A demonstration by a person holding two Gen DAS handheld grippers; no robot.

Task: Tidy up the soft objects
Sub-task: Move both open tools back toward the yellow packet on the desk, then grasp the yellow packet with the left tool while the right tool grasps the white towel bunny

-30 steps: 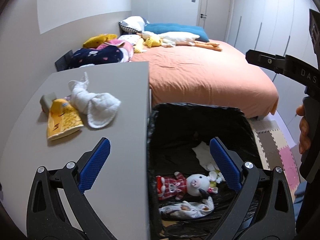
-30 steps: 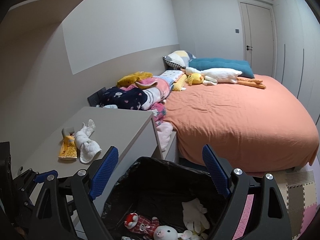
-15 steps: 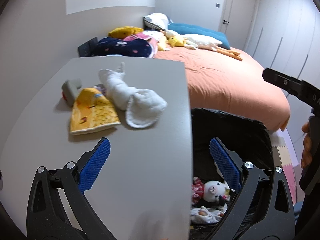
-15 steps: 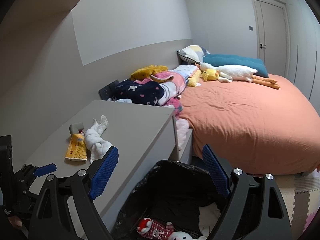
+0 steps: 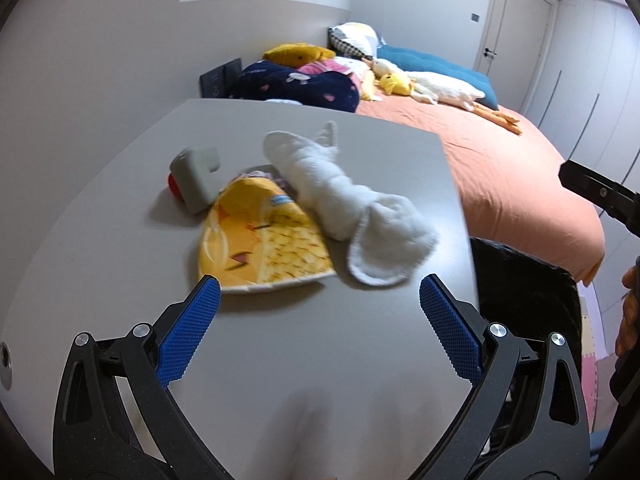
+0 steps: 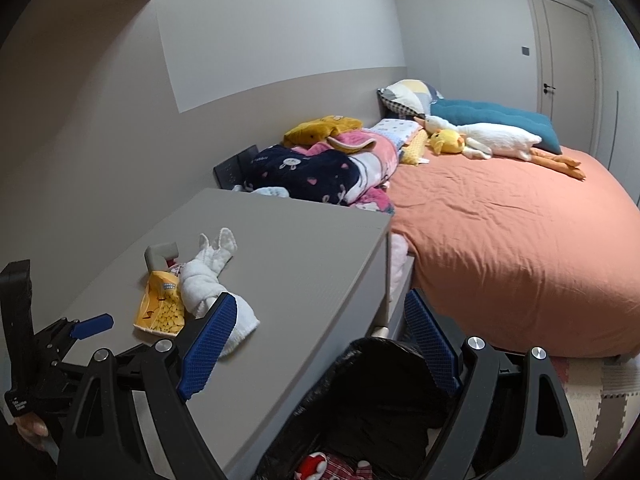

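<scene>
Left wrist view: the left gripper (image 5: 320, 300) has swung away from the black-lined bin (image 5: 528, 292), which a second ago filled the space between its fingers, and now hangs over the grey table (image 5: 320, 360). Its jaws are spread wide with nothing between them. Just ahead lie the things to be tidied: a rolled white towel (image 5: 344, 204) resting partly on a flat yellow pouch (image 5: 260, 248), with a grey block (image 5: 196, 180) touching the pouch's far corner. I judge the drop into the bin is done and a fresh pick from the table is starting. The pouch carries a small blue label, too blurred to read. The right gripper's finger shows at the right edge, and a person's hand (image 5: 628, 312) below it.

Right wrist view: the right gripper (image 6: 316, 344) is also released and empty, straddling the table's corner and the bin (image 6: 380, 400). It has shifted toward the table too. Toys already lie in the bin, among them a red-checked doll (image 6: 332, 470). The towel (image 6: 208, 284), pouch (image 6: 160, 304) and block (image 6: 160, 252) sit near the table's left side, close to the left gripper (image 6: 92, 324). White lettering on that gripper's handle is too small to read. The orange bed (image 6: 500, 240) holds more soft toys.
</scene>
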